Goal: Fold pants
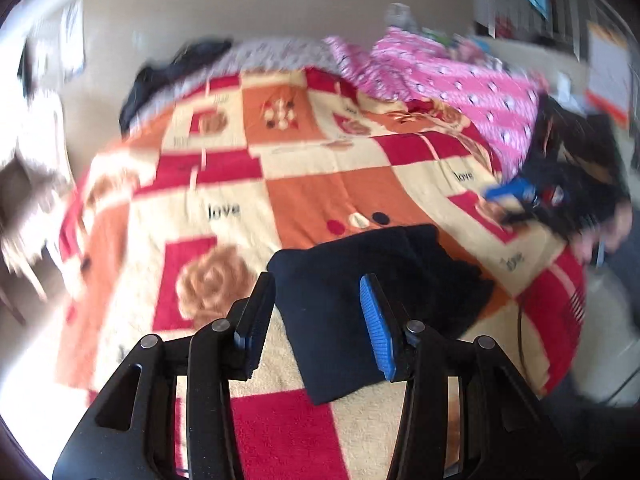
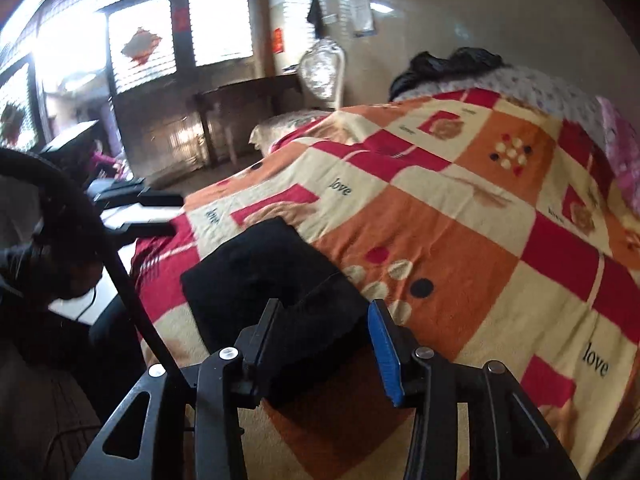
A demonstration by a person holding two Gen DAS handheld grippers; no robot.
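The black pants (image 1: 360,300) lie folded into a compact bundle on the checked blanket (image 1: 320,184). My left gripper (image 1: 318,320) is open, its jaws apart above the bundle's near left part, holding nothing. In the right wrist view the same pants (image 2: 264,280) lie near the bed's front edge, and my right gripper (image 2: 324,340) is open over their near end, empty. The right gripper also shows blurred at the right in the left wrist view (image 1: 516,196).
The red, orange and cream blanket (image 2: 460,220) covers the bed. A pink patterned quilt (image 1: 452,80) and dark clothes (image 1: 176,68) are piled at the far side. A wooden table (image 2: 248,96) and bright windows (image 2: 140,40) stand beyond the bed. A person sits at the bed's edge (image 1: 580,168).
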